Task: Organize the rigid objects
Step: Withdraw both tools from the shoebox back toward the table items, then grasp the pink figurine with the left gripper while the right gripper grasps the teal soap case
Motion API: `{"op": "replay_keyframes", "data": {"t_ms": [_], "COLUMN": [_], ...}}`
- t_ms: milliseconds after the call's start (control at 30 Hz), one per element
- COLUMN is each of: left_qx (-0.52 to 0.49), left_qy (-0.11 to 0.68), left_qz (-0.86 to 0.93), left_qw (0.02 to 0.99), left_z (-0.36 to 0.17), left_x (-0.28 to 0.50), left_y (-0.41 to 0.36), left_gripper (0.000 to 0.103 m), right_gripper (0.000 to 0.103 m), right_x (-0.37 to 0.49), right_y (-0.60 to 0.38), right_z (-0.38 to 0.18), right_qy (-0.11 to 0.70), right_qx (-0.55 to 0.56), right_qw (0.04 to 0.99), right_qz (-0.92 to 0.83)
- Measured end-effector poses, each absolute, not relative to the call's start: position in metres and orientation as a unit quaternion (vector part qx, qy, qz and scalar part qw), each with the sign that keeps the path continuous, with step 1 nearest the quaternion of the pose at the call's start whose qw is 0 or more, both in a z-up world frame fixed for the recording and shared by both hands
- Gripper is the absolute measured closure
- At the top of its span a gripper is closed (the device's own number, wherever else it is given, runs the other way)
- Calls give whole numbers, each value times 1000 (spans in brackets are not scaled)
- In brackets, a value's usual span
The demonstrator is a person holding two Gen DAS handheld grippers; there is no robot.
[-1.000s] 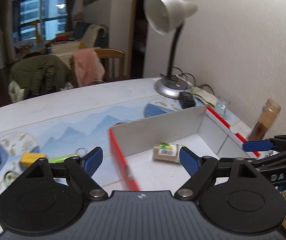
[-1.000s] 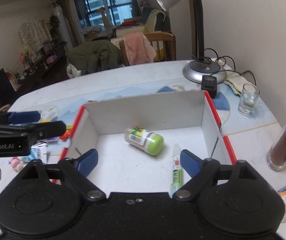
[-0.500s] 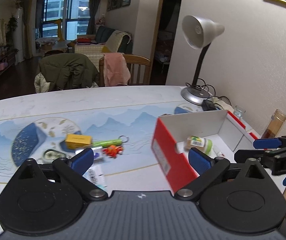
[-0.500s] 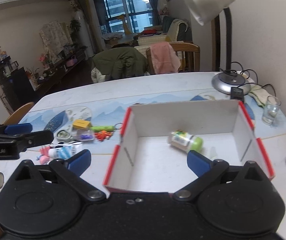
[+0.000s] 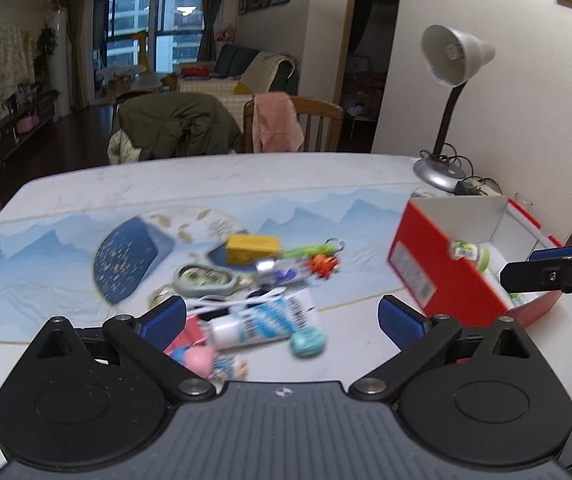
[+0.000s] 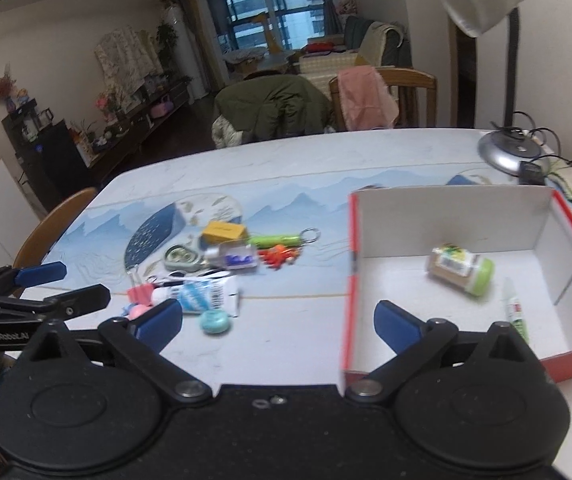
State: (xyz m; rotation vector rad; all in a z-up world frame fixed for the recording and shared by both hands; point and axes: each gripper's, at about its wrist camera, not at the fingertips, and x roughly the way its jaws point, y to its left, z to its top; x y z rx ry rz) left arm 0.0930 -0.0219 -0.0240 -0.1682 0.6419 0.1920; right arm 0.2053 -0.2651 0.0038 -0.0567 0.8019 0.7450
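Both grippers empty, jaws spread wide. Left gripper [image 5: 282,314] hangs over the loose pile on the table [image 5: 86,184]; right gripper [image 6: 278,318] sits between pile and the red box [image 6: 445,260], its right finger over the box's near corner. In the box: a green-capped bottle [image 6: 459,268] on its side and a slim green tube [image 6: 515,314] near the right wall. Pile, left of the box — yellow block [image 6: 224,231], green keyring stick [image 6: 276,239], orange toy [image 6: 280,256], clear case [image 6: 232,258], grey-green tin [image 6: 182,258], white-and-blue tube [image 6: 202,296], teal disc [image 6: 214,322], pink figure [image 5: 200,360]. Pile blurred. Desk lamp [image 5: 451,92] stands beyond the box.
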Motion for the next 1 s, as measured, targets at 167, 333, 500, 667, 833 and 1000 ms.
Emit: {"op": "replay_keyframes", "data": {"t_ms": [167,333,500,667,833,1000], "left_qx": [-76,-70,-70,-62,-48,-32], "left_qy": [326,341,354,363,371,364], "left_qz": [93,82,76,65,63,65], "left_qw": [938,934,929,928,925,929], "left_z": [-44,-69,-92,-112,-130,-140], "left_x": [86,88,95,105,113,117], "left_y": [4,21,34,40,39,36], "left_gripper": [0,0,0,0,0,0], "right_gripper": [1,2,3,6,10,15], "right_x": [196,191,193,201,211,219], "right_y": [-230,-201,-176,-155,-134,-117], "right_z": [-5,-18,-36,-58,-78,-93], "right_qy": [395,408,425,442,462,473], "right_qx": [-44,-56,-65,-72,-92,-107], "right_qw": [847,842,838,833,824,818], "right_qz": [353,348,336,324,314,310]}}
